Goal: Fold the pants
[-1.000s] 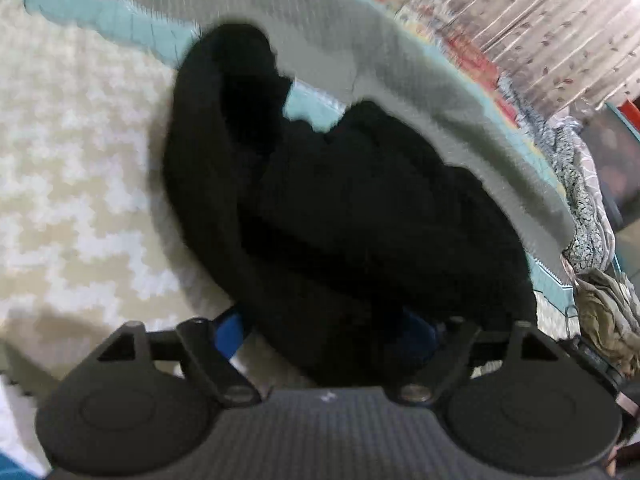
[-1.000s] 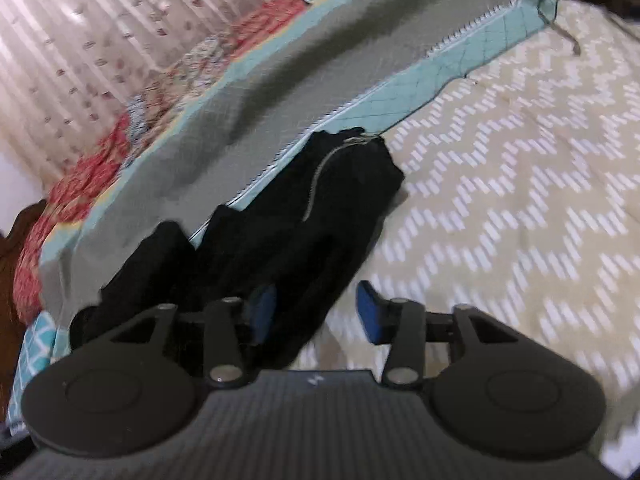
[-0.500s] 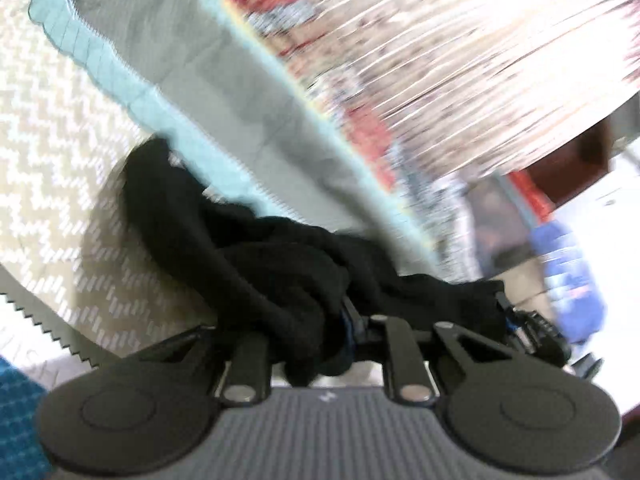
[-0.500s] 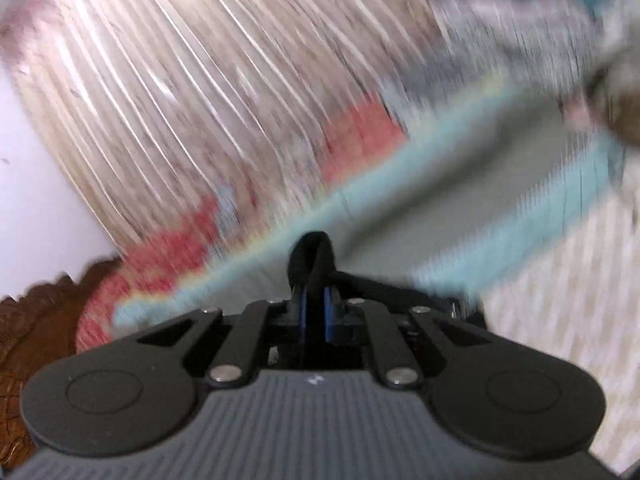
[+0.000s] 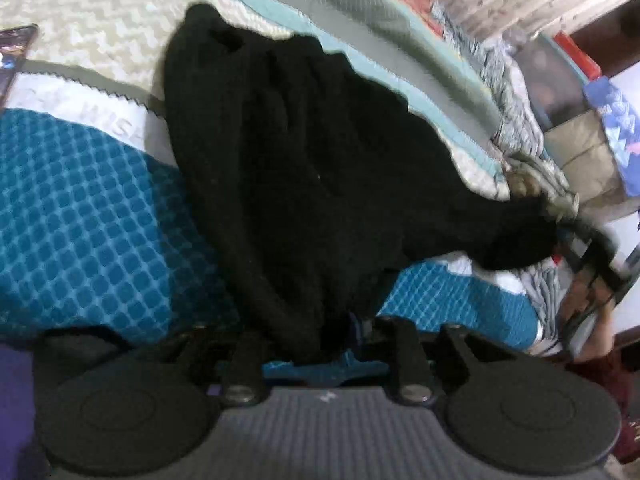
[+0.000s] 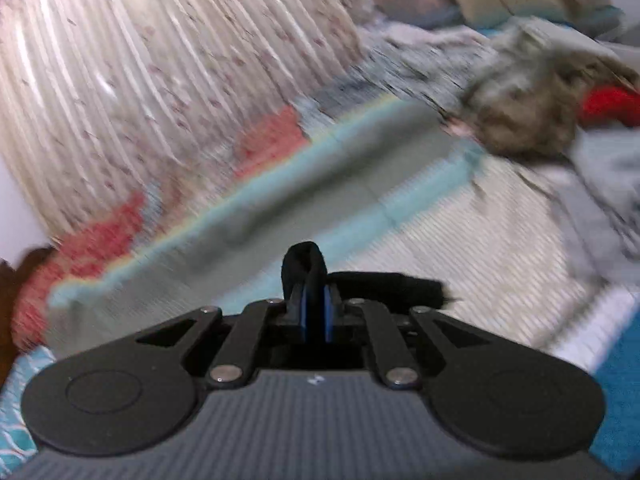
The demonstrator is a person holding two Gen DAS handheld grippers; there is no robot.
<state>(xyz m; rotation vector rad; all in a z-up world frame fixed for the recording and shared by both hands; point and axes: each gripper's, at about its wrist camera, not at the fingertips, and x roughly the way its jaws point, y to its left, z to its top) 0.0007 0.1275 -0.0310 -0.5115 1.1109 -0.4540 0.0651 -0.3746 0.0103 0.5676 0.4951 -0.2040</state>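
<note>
The black pants [image 5: 304, 168] hang stretched between my two grippers over the bed. In the left wrist view my left gripper [image 5: 320, 336] is shut on one end of the cloth, which bunches over the fingers and hides them. The pants spread away toward the right, where my right gripper [image 5: 592, 248] holds the far end. In the right wrist view my right gripper [image 6: 314, 312] is shut on a fold of the black pants [image 6: 306, 268], which sticks up between the blue pads.
The bed has a cream zigzag cover [image 5: 92, 12], a blue diamond-patterned blanket [image 5: 80, 208] and a grey-teal quilt [image 6: 280, 204]. A heap of loose clothes [image 6: 532, 108] lies at the far end. A curtain [image 6: 140, 60] hangs behind the bed.
Both grippers have shut on the pants and lifted them off the bed. The pants, crumpled on the cover a second ago, now hang spread between the grippers, pulled over the blue blanket.
</note>
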